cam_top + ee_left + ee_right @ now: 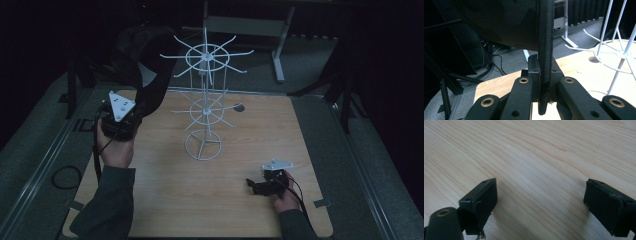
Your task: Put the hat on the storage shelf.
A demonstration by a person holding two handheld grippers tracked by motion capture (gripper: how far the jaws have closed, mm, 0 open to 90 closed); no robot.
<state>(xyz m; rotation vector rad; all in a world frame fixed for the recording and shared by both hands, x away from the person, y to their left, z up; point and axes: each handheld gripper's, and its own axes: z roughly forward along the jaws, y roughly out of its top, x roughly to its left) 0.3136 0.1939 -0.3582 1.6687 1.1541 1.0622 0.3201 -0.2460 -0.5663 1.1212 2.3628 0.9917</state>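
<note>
Strap (pixel 545 50) of black bag (pixel 142 60), soft and limp, pinched in my left claw (pixel 119 120) beside wire rack (pixel 205 100); right claw (pixel 262 186) spread over bench (pixel 165 200).

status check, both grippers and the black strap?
Left gripper shut on black strap, held up beside white wire rack. Right gripper open, low over table. Nothing between.

No text, label, brand, number or sign can be read on anything seen in these three views.
</note>
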